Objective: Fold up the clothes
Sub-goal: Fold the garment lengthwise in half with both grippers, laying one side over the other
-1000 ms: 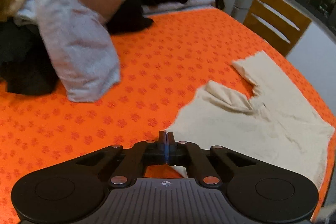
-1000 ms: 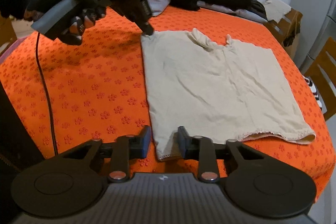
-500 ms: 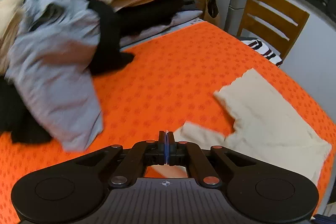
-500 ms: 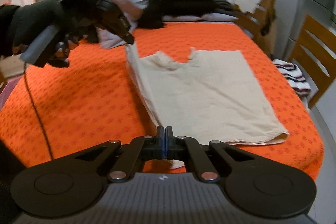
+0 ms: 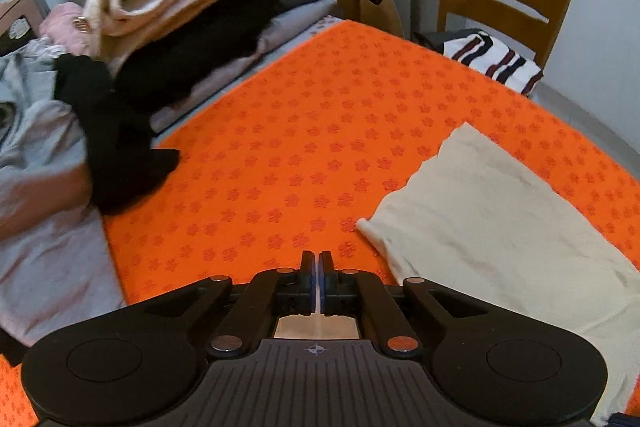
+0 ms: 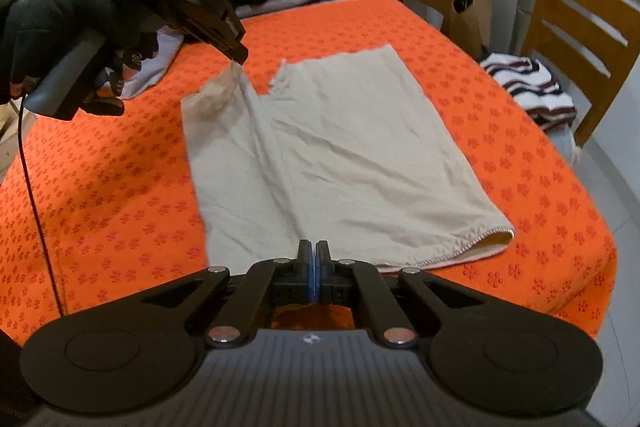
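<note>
A beige sleeveless top (image 6: pixel 352 155) lies on the orange flower-print cloth of the table (image 6: pixel 120 211). Its left long edge is lifted and carried over the middle. My left gripper (image 6: pixel 239 57), held by a gloved hand (image 6: pixel 56 23), is shut on the shoulder corner of that edge. My right gripper (image 6: pixel 313 259) is shut on the hem corner of the same edge, near the table's front. In the left wrist view the left gripper (image 5: pixel 316 269) pinches beige fabric, and the top (image 5: pixel 500 227) spreads to the right.
Piles of clothes (image 5: pixel 180 27) stand at the far end of the table, with a grey garment (image 5: pixel 44 195) and a black one (image 5: pixel 120 143) spilling forward. Wooden chairs (image 6: pixel 580 39) stand to the right; a striped garment (image 6: pixel 532 87) lies on one. A cable (image 6: pixel 36 203) hangs from the left gripper.
My right gripper has shut on the hem corner. Both grippers have lifted the top's left edge and carried it rightward over the garment.
</note>
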A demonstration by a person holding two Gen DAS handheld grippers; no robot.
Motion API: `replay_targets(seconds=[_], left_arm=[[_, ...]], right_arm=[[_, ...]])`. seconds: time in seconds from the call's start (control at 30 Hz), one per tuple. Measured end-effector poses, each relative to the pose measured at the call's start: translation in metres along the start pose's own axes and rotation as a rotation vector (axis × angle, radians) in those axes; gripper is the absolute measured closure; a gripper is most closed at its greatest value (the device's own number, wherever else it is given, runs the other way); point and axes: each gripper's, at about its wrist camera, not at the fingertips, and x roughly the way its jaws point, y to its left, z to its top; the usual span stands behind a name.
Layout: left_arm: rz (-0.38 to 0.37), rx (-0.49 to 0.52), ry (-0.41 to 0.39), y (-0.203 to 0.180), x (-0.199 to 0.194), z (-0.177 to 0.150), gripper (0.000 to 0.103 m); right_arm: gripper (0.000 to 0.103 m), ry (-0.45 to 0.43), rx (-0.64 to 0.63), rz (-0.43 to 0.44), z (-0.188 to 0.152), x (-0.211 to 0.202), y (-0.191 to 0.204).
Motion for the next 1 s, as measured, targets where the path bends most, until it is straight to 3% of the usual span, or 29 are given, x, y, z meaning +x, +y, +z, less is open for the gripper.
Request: replay_targets(seconds=[0.1,0.3,0.47,0.57,0.83,1.0], left_arm=[[-0.03,-0.03,-0.016,0.002,-0.001,0.009,0.077],[-0.08,-0.068,-0.048,0.002,-0.01,0.042,0.07],[-0.144,-0.115,-0.018,-0.012,-0.003,0.063,0.069],[-0.186,-0.161,0.012,-0.025,0.007,0.072,0.069],[-0.25,-0.211,0.08,-0.069,0.04,0.091,0.069],[-0.213,-0.205,0.096,-0.084,0.056,0.094,0.069]], right_arm=[[0.096,0.002,-0.001,0.004,0.0,-0.001,-0.006],[0.085,-0.052,0.08,-0.034,0.008,-0.028,-0.036],[0.071,-0.078,0.222,-0.092,0.015,-0.037,-0.081],[0.063,-0.074,0.304,-0.081,0.016,-0.031,-0.105],[0.061,-0.023,0.394,-0.032,0.015,-0.008,-0.131],[0.071,0.008,0.377,-0.011,0.014,0.001,-0.129]])
